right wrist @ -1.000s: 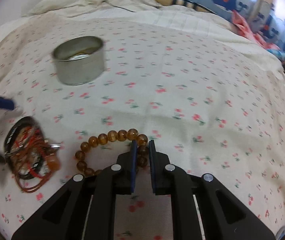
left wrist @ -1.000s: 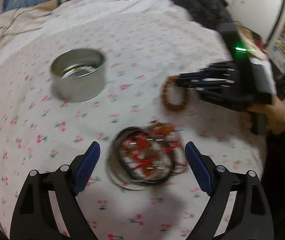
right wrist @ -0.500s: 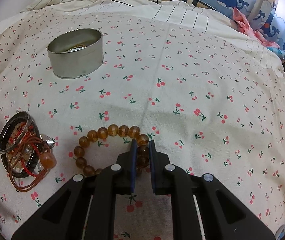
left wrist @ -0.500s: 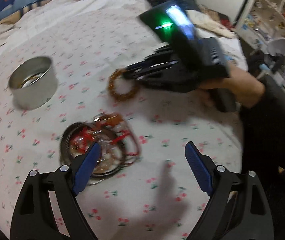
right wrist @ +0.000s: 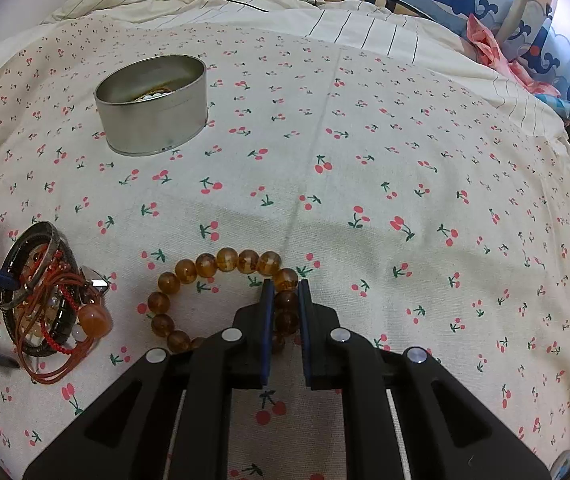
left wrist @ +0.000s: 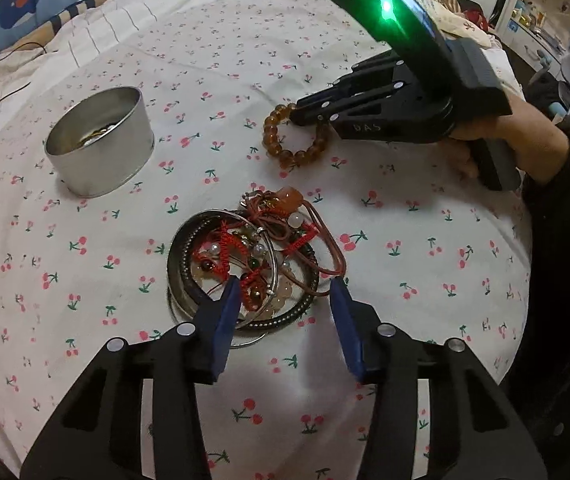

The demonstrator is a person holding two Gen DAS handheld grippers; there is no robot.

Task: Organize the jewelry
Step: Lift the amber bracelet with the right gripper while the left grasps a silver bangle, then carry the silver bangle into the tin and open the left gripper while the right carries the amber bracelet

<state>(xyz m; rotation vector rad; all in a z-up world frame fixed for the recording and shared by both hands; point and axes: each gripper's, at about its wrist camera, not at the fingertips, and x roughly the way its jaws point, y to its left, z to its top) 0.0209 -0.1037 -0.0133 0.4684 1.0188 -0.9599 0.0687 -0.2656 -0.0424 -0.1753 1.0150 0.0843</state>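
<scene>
The amber bead bracelet (right wrist: 221,292) is clenched by the right hand-held gripper (right wrist: 283,300) on the cherry-print bed sheet (right wrist: 365,160). The left hand-held gripper (left wrist: 285,300), just closing partway, straddles the tangled jewelry pile (left wrist: 253,264), not gripping. The tin (left wrist: 101,140) is seen at 10 o'clock.
</scene>
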